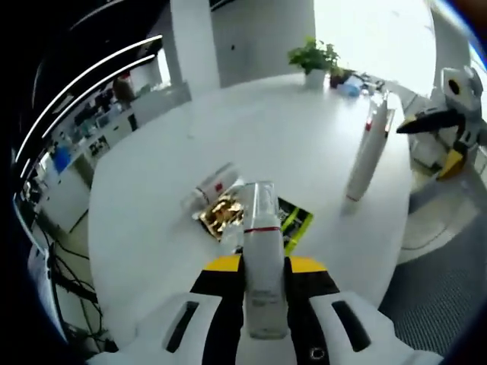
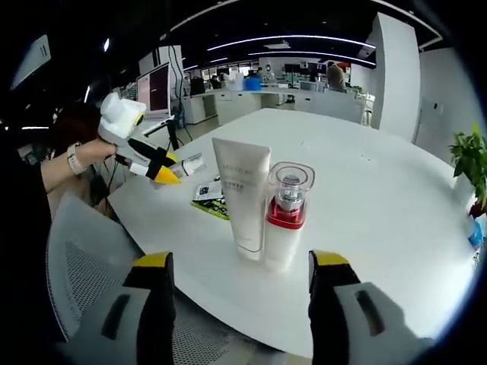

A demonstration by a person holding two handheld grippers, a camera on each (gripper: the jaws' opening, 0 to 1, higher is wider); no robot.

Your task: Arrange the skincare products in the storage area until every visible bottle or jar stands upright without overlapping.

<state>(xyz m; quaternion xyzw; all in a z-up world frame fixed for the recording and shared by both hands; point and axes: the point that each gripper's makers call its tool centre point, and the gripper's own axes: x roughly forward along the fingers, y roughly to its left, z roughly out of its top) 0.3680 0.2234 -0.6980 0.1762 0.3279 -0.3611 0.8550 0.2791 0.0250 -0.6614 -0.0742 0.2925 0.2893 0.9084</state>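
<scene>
My left gripper (image 1: 265,264) is shut on a white bottle with a red band (image 1: 261,220), held above the round white table (image 1: 289,129). Below it lie a small white tube (image 1: 215,182), a gold foil packet (image 1: 223,215) and a green-black sachet (image 1: 295,220). In the right gripper view, a white tube (image 2: 243,194) and a pump bottle with a red collar and clear cap (image 2: 285,217) stand upright, touching, just ahead of my open right gripper (image 2: 242,260). A person's hand holds the left gripper (image 2: 171,169) with its bottle (image 2: 190,165) at the left.
A potted plant (image 1: 312,57) and small items stand at the table's far edge. Sachets (image 2: 211,199) lie near the table's left rim. A mesh chair (image 2: 84,258) sits close to the near edge. Office desks and monitors (image 2: 156,87) fill the background.
</scene>
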